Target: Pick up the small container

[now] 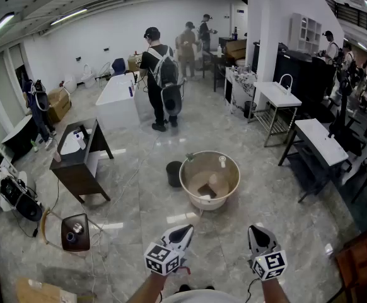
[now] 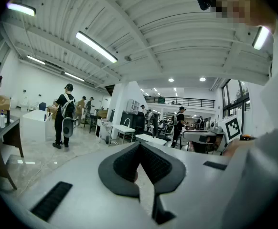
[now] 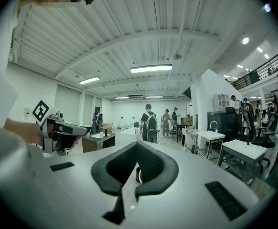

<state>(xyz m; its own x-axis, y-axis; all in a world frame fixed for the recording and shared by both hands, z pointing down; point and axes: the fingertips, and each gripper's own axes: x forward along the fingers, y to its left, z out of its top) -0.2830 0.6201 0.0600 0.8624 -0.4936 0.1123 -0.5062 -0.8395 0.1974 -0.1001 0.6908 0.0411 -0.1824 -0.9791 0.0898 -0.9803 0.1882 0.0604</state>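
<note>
Two hand-held tongs, both closed and empty: the left tongs [image 1: 185, 230] and the right tongs [image 1: 257, 231] hang side by side low in front of me. Their tips point forward across the pale marbled floor [image 1: 139, 194] and their marker cubes are turned up toward the head camera. Each gripper view shows its dark ribbed pads pressed together with nothing between them. The task's thing, a small dark cylindrical container [image 1: 174, 173], stands upright on the floor just beside the left wall of a large beige round basin [image 1: 239, 177], well apart from both tongs. I judge it to be a rigid open-topped pot, light and stiff, probably smooth-sided and so somewhat slippery. It is too small in view for me to tell a handle or any contents. The likeliest hold is on the rim, one pad inside the wall and one outside, on the side away from the basin. For that the tongs must first open, reach forward and dip downward.
</note>
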